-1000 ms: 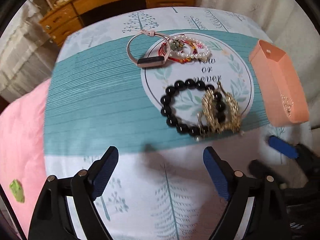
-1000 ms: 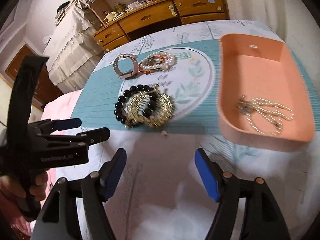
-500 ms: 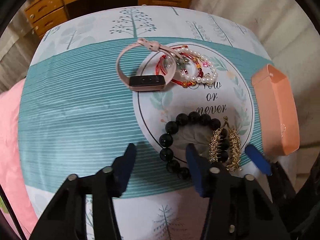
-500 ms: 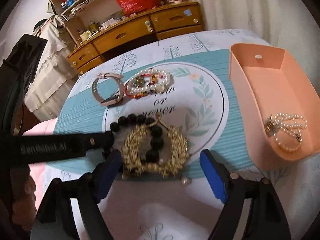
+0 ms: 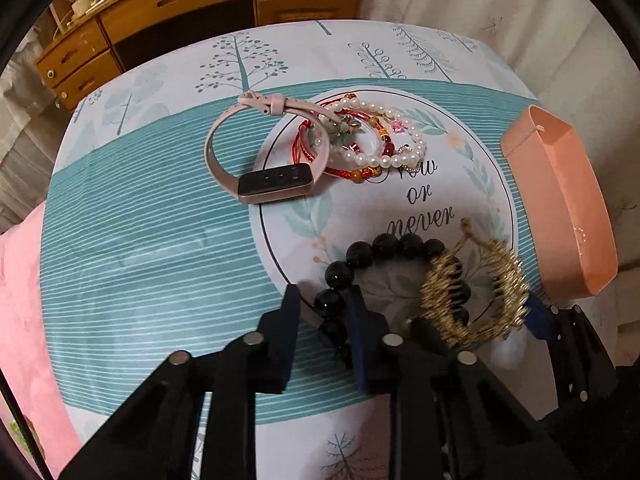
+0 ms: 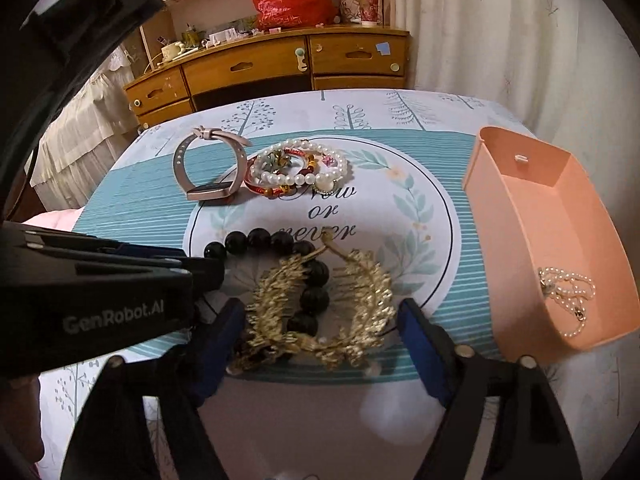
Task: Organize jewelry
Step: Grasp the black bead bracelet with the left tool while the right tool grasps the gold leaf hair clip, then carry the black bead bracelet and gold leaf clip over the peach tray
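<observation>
A black bead bracelet (image 5: 360, 254) (image 6: 280, 240) lies on the cloth with a gold leaf hairpiece (image 5: 472, 292) (image 6: 320, 312) on top of it. My left gripper (image 5: 324, 312) has closed on the bracelet's left side. My right gripper (image 6: 320, 328) is open, its blue fingers either side of the gold hairpiece. A pink smart band (image 5: 260, 152) (image 6: 212, 172) and a pile of pearl and red bracelets (image 5: 360, 140) (image 6: 296, 168) lie further back. A peach tray (image 5: 560, 200) (image 6: 520, 220) on the right holds a pearl necklace (image 6: 568, 292).
The jewelry sits on a teal and white printed cloth (image 5: 160, 240) over a table. A wooden dresser (image 6: 260, 64) stands behind the table. White curtains (image 6: 500, 40) hang at the right. A pink blanket (image 5: 20, 280) is at the left.
Both grippers moved forward to the jewelry. The left gripper closed from wide open onto the black bead bracelet. The right gripper came down around the gold hairpiece, still open.
</observation>
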Available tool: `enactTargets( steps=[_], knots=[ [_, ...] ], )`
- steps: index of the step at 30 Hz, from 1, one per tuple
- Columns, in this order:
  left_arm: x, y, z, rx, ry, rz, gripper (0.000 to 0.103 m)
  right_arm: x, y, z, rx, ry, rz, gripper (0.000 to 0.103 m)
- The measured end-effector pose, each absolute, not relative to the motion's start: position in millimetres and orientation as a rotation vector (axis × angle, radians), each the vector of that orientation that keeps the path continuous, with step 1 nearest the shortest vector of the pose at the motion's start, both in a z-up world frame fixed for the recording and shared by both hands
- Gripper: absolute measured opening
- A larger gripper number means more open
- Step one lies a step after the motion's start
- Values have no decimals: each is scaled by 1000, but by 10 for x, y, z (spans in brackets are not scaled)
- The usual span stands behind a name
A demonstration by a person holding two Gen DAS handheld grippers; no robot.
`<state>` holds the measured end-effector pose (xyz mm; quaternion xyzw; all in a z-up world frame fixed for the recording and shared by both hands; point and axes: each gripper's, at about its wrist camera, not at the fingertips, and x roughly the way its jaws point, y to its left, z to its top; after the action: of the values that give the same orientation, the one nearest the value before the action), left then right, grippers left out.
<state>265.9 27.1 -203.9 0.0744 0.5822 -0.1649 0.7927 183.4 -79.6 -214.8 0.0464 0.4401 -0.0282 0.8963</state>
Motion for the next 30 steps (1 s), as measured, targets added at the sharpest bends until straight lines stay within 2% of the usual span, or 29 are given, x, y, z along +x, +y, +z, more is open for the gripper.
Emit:
enactTargets(
  steps=[3, 13, 14, 15, 17, 30],
  knots=[
    [2656, 271, -2035, 132, 1248, -370, 13, 1815, -804, -2136, 99, 908, -31, 53],
    [2652, 438, -2058, -33, 1236, -398, 13, 1709, -882, -2073, 137, 867, -1, 49],
    [2649, 463, -2056, -56, 1230, -405, 13, 1702, -894, -2060, 139, 864, 3, 43],
    [2639, 485, -2041, -75, 1217, -415, 13, 1699, -910, -2048, 146, 862, 5, 32],
    [2591, 519, -1976, -93, 1177, -434, 13, 1691, -954, -2019, 181, 850, 20, 22],
    [2470, 569, -1479, -222, 1036, -487, 13, 1613, -1059, -1777, 251, 792, 108, 18]
  ],
)
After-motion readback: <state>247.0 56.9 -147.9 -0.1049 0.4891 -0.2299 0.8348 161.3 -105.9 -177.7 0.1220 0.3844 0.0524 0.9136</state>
